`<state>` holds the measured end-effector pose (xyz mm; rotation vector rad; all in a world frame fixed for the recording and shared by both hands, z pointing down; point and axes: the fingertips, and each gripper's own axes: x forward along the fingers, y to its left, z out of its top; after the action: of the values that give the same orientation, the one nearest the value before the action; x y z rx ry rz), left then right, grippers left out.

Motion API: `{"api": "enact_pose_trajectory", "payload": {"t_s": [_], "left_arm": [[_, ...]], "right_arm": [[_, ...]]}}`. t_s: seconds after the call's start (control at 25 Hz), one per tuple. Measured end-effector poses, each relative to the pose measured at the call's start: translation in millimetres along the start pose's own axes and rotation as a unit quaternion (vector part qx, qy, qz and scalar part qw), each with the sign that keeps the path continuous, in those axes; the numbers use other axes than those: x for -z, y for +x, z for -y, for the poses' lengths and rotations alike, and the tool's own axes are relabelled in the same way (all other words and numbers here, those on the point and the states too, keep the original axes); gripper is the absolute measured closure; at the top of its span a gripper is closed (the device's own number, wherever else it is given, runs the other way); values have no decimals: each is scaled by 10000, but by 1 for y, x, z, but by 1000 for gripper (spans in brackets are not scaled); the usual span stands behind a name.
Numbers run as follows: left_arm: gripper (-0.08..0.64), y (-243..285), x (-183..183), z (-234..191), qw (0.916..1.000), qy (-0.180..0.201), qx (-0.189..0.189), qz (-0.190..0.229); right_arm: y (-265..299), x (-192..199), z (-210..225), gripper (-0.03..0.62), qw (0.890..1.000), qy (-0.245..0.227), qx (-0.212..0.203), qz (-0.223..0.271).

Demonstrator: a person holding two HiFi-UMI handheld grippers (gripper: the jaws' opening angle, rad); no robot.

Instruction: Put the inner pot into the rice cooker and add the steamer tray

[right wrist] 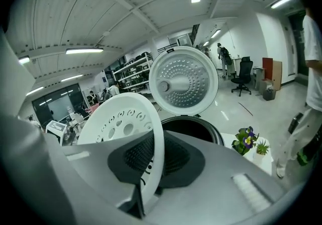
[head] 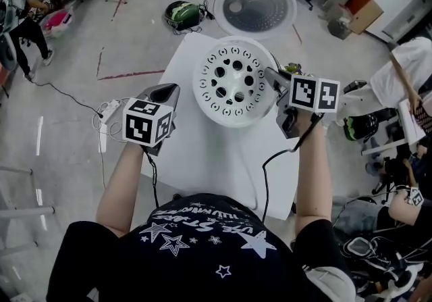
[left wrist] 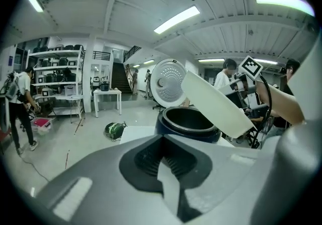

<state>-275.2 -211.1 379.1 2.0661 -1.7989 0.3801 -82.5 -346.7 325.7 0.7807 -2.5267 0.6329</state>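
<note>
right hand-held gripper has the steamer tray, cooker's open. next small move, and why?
Probably carry the steamer tray forward over the rice cooker's mouth and level it before lowering. The right hand-held gripper is shut on the tray's rim, the tray hangs tilted in the air near the cooker, and the lid stands open, so nothing seems to block the way.

I read the steamer tray [head: 233, 81] as plain white, perforated with rings of round holes. The rice cooker [left wrist: 187, 129] body is dark blue and dark inside. Its lid [right wrist: 183, 80] is silver-grey with a dimpled pattern. The table [head: 202, 159] is white. The left gripper [head: 169, 93] and right gripper [head: 271, 79] are grey with black ribbed pads, and each carries a cube of black-and-white square markers. I note a green bag [head: 183, 15] on the grey floor [head: 135, 37]. A potted plant [right wrist: 246, 141] shows purple and yellow flowers.
</note>
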Motion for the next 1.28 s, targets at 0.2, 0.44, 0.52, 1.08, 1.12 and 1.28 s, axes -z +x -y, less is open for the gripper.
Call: {"api": "enact_pose_trajectory", "payload": {"t_s": [0.2,0.44,0.52,1.08,1.12,1.28], "left_arm": [[557,15,3,2,9999,46,-62,75],[557,35,8,-5,9999,77,-73,68],[557,42,10,-5,9999,95,-58,62],[557,70,-7,-19,9998,30,55,-183],[557,71,-6,-19,9998,20,52,-187],[557,72,-4,-19,9998,-6,48,-211]], "right_arm": [[12,-3,24,532,9999,-141,66,20],[34,5,52,532,9993,-186,298,-116],[38,8,63,532,9991,-143,380,-123],[71,0,87,531,9959,-19,752,-493],[72,2,88,531,9953,-88,810,-530],[77,7,92,531,9918,-351,1015,-691]]}}
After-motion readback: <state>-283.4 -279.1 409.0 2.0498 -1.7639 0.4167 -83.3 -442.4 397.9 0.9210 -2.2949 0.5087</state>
